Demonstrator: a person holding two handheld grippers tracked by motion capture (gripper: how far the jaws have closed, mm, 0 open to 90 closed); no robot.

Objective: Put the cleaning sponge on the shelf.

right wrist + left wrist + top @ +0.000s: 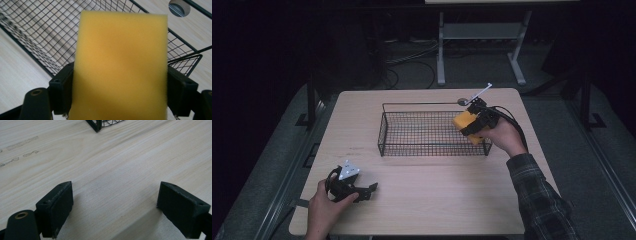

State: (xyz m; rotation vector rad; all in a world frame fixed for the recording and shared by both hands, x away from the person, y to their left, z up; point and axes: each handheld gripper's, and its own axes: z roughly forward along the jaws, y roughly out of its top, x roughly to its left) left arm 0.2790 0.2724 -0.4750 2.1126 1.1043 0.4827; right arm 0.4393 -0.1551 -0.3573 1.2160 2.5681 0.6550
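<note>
High view. Wire basket (432,132) standing on the wooden table (422,200), taken here as the landmark. Right gripper (473,122) held over the basket's right end, clamped on a yellow sponge (465,124); sponge raised above the basket's rim, not resting in it. Right hand (504,137) and plaid sleeve (539,200) just off the basket's right side. Left gripper (368,190) resting on the table well apart from the basket, off its near left corner, jaws pointing toward the basket's side of the table. Left hand (324,207) wrapped round it.

Left gripper view. Jaws spread wide, nothing between them but bare table (112,170). One corner of the basket (96,126) visible at the top edge, well beyond the jaws.

Right gripper view. Sponge (122,65) gripped between both jaws, pads pressed against its two long sides; jaws held fairly wide by the sponge's breadth. Sponge upright and facing the camera. Basket (37,30) below and behind the sponge, its mesh floor and near rim visible to either side.
</note>
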